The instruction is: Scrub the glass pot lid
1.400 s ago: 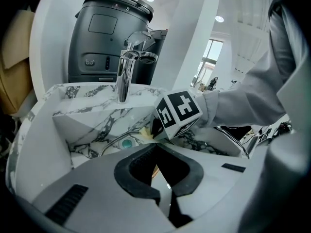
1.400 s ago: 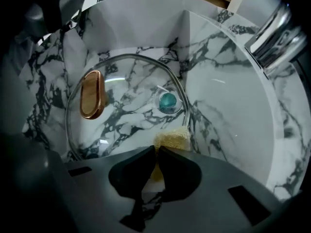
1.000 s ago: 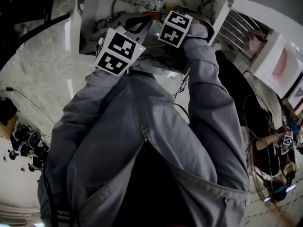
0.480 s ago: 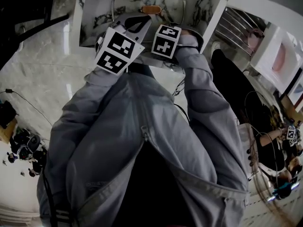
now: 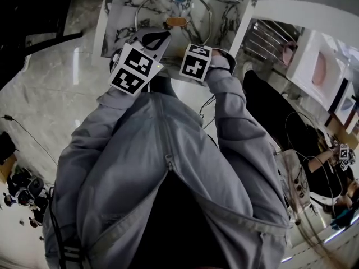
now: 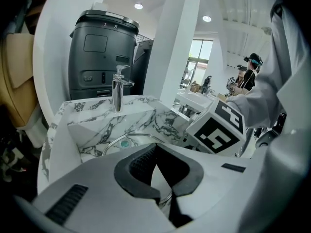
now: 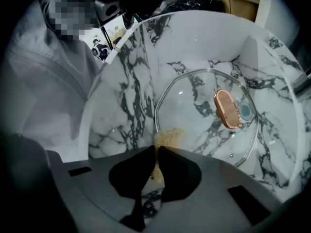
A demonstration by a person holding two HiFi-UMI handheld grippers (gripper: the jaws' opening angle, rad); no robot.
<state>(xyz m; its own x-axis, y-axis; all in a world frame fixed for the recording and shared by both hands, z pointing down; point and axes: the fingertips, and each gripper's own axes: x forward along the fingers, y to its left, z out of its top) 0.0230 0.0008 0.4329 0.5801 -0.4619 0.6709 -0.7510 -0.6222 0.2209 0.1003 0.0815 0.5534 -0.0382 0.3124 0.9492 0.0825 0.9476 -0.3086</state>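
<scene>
In the sink [image 7: 121, 81] lies the glass pot lid [image 7: 194, 106]; only the right gripper view shows your right gripper [image 7: 156, 148] pinching a sponge [image 7: 169, 137]; your left gripper [image 6: 163, 194] has its fingers pressed together.

White marble sink [image 7: 129, 106] with dark veining, directly in front of me. In its basin lies the glass pot lid [image 7: 194, 125], metal-rimmed, with its copper-coloured handle [image 7: 227, 108] uppermost. I see the teal drain [image 7: 245, 111] through the glass, just beside the handle. A chrome tap [image 6: 118, 89] stands upright on the sink's back ledge.
</scene>
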